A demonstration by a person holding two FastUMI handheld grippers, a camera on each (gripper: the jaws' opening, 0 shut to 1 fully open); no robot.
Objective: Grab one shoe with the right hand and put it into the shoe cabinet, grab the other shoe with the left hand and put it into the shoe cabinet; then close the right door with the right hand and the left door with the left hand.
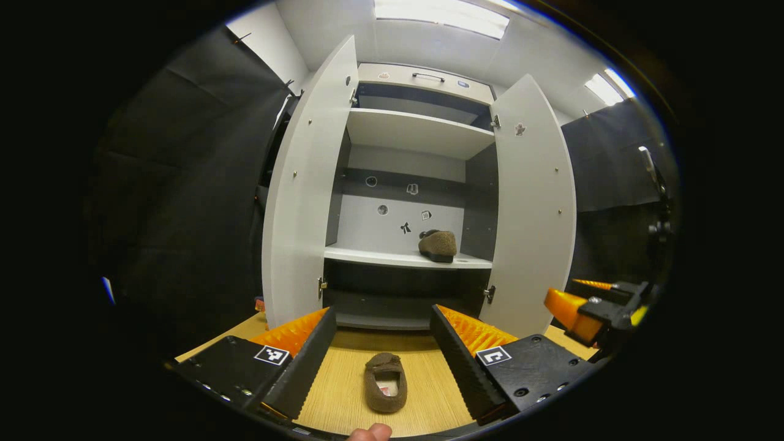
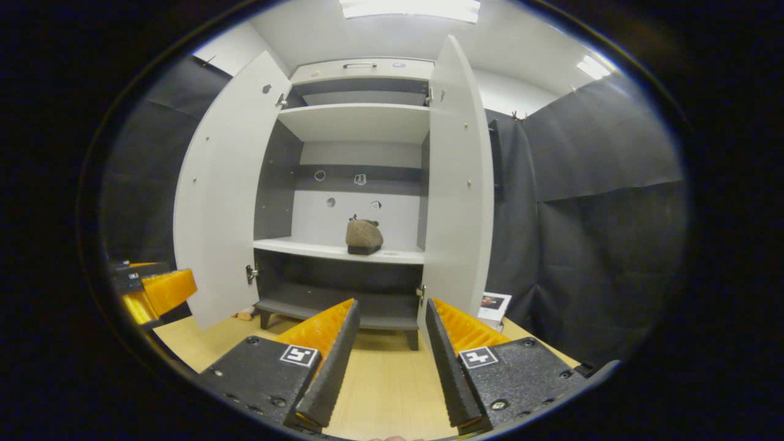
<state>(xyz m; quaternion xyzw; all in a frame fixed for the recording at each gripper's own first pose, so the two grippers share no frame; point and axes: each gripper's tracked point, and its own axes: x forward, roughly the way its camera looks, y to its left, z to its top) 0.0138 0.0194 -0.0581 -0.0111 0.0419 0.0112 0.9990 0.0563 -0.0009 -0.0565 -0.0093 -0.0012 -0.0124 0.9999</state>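
Note:
A brown slipper [image 1: 386, 382] lies on the wooden floor [image 1: 343, 392] in front of the shoe cabinet [image 1: 407, 131], opening up, between the fingers of my open left gripper [image 1: 383, 343] and below them. The second brown slipper [image 1: 438, 245] [image 2: 364, 236] rests on the cabinet's middle shelf, right of centre. Both doors stand wide open: the left door [image 1: 306, 190] [image 2: 223, 190] and the right door [image 1: 533, 208] [image 2: 456, 177]. My right gripper [image 2: 383, 343] hangs open and holds nothing, facing the cabinet. It appears at the right edge of the left gripper view [image 1: 591, 312].
Black cloth walls flank the cabinet on both sides. A small card [image 2: 493, 304] leans on the floor beside the right door. A small object [image 2: 245, 315] lies by the cabinet's left foot. A fingertip [image 1: 370, 433] shows at the bottom edge.

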